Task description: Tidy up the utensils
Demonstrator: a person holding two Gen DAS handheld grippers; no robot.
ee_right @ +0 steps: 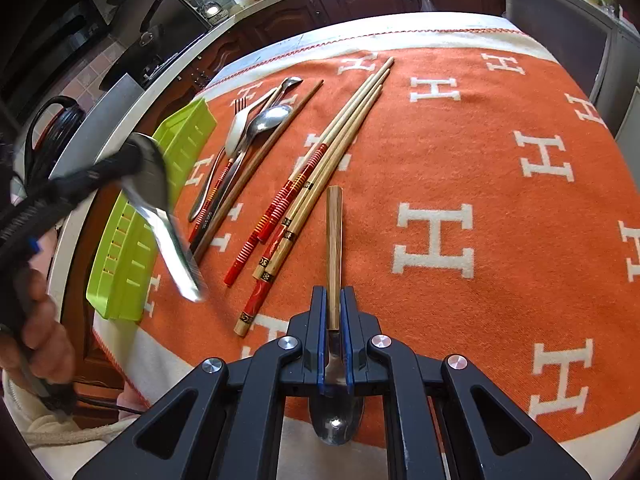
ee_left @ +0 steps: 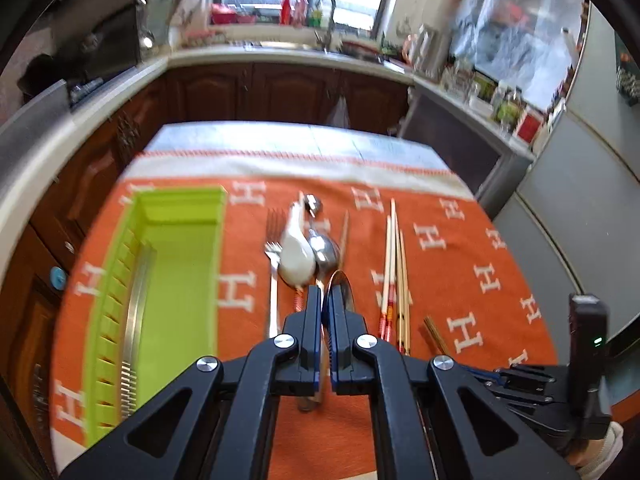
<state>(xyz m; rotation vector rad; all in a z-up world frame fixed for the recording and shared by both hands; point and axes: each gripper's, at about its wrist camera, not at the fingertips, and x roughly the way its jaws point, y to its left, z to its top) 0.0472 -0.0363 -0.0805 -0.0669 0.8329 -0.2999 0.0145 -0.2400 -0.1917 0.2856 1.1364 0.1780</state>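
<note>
My left gripper [ee_left: 325,294] is shut on a metal spoon [ee_left: 341,286], held above the orange cloth; it shows blurred in the right wrist view [ee_right: 168,216]. My right gripper [ee_right: 334,300] is shut on a wooden-handled spoon [ee_right: 334,248], its handle pointing forward and its metal bowl under the gripper. A lime green utensil tray [ee_left: 180,264] lies at the left, with a metal piece along its slotted side. A fork [ee_left: 273,248], a white ceramic spoon [ee_left: 296,252], a steel spoon [ee_left: 326,250] and several chopsticks [ee_left: 394,276] lie on the cloth.
The orange cloth with white H letters [ee_right: 460,180] covers the table. Brown kitchen cabinets [ee_left: 280,92] and a counter stand beyond the far edge. A grey fridge [ee_left: 580,200] is at the right. Black scissors [ee_right: 48,120] lie off the table's left side.
</note>
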